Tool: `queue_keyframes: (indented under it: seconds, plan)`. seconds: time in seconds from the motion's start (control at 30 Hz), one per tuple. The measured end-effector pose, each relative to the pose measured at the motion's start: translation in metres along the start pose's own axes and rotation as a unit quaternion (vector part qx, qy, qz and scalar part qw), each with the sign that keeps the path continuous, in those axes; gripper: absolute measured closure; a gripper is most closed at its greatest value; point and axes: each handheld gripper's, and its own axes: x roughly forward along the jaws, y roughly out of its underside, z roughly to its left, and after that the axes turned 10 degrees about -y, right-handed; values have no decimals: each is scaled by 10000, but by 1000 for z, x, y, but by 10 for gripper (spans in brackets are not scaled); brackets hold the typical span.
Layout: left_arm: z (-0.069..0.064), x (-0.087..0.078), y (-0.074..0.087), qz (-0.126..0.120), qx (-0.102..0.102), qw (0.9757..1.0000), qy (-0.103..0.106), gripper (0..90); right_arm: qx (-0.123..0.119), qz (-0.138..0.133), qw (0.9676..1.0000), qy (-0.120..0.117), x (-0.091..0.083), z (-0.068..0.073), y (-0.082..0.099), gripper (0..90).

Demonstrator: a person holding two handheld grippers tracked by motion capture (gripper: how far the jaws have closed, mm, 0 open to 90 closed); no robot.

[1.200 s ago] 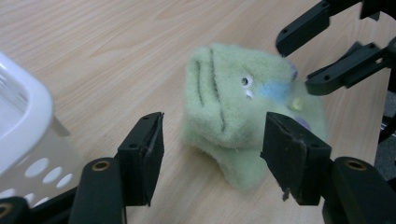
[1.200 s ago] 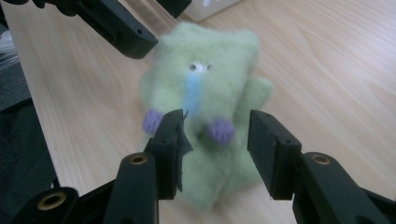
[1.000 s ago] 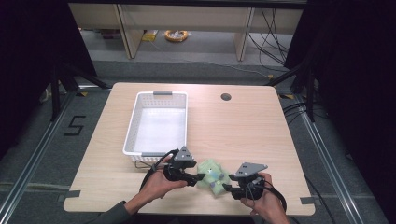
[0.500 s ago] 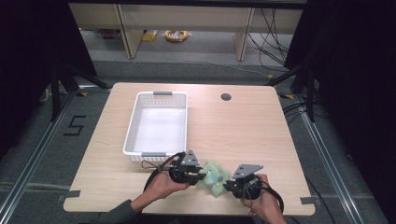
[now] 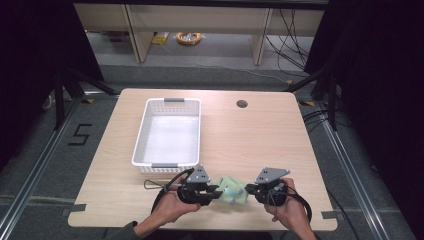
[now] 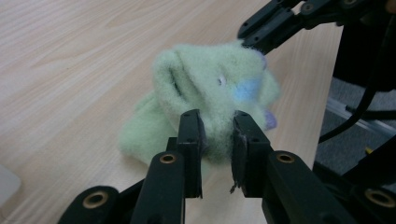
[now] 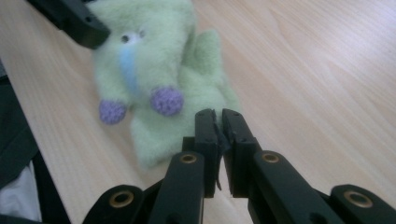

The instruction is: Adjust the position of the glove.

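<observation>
While the green plush toy (image 5: pixel 232 189) lies on the table (image 5: pixel 260 145) near your front edge, between your 2 grippers, the work looks barely begun to me: you have a grasp, but no lift. The white basket (image 5: pixel 142 135) stands apart from the toy, farther up the table and to the left, and holds nothing. If the toy is bound for it, the carry and the drop are both left to do.

Your left gripper (image 5: pixel 216 191) has just been closing its jaws with the toy between them. The left gripper view settles it: the left gripper (image 6: pixel 215 126) is clamped on a fold of the fuzzy fabric, which bulges above the tips.

Your right gripper (image 5: pixel 250 189) sits at the toy's other side. In the right gripper view its jaws (image 7: pixel 218 116) stand together at the toy's lower edge (whether they pinch any fabric there, I cannot tell).

From above the toy is a pale green lump. The right gripper view shows the toy (image 7: pixel 154 60) with 2 purple pom-pom feet, a blue stripe and small eyes; the left gripper view shows its other side (image 6: pixel 210 88) pressed in the grip. The high view alone places the basket.
</observation>
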Motion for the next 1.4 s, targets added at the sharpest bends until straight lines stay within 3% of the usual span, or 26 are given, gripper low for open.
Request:
queue_keyframes:
  seconds: [0.2,0.23,0.3,0.43,0.47,0.5,0.57,0.73,0.77,0.83,0.87,1.0,1.03,1.07,1.1,1.13,1.23,1.3,1.37,1.4]
  plan:
    - [-1,3,9,-37,-328,9994,-88,738,-9,64,10000,-52,8,-10,-8,860]
    - [-1,4,11,20,-476,9988,-59,736,-22,66,10000,-33,10,-11,-8,860]
    - [-2,6,14,19,-534,9985,-98,734,6,188,9998,-93,12,-13,-10,860]
    - [-3,9,19,25,-522,9986,-95,725,-45,299,9995,-79,17,-16,-10,860]
    - [-4,9,21,9,-603,9981,-104,717,-20,262,9996,-78,21,-17,-7,859]
    - [-3,9,22,61,-533,9984,-157,716,-3,244,9997,-73,21,-17,-7,859]
    - [-3,9,24,1,-655,9977,-161,711,38,246,9997,-88,22,-17,-6,857]
    - [-4,5,24,-36,-603,9980,-178,706,-271,203,9994,-116,21,-17,-10,856]
    - [-4,4,24,-33,-586,9982,-134,706,-193,244,9995,-37,19,-14,-12,856]
    - [-5,2,25,-49,-583,9982,-150,706,-372,230,9990,-53,18,-16,-15,856]
    - [-5,2,25,-68,-608,9980,-168,706,-330,198,9992,44,19,-14,-16,856]
    - [-5,1,27,-56,-632,9976,-269,706,-368,349,9987,13,23,-16,-19,855]
    - [-4,2,27,-52,-593,9981,-178,703,-360,312,9989,36,25,-16,-18,853]
    - [-4,2,27,-4,-693,9975,-164,698,-299,298,9991,52,28,-17,-17,847]
    - [-4,3,28,-68,-629,9976,-267,690,-293,295,9991,51,29,-18,-17,836]
    - [-4,2,28,-43,-663,9975,-239,676,-280,395,9988,0,29,-19,-16,819]
    - [-2,-1,27,-61,-706,9973,-210,623,-198,256,9995,8,31,-22,-13,754]
    - [-1,-5,26,-103,-849,9961,-227,587,-23,169,9998,133,26,-24,-12,722]
    - [1,-8,25,-112,-830,9962,-225,551,29,109,9999,89,24,-25,-11,701]
    - [6,-12,23,-225,-919,9951,-298,538,277,-55,9996,35,18,-27,-11,627]
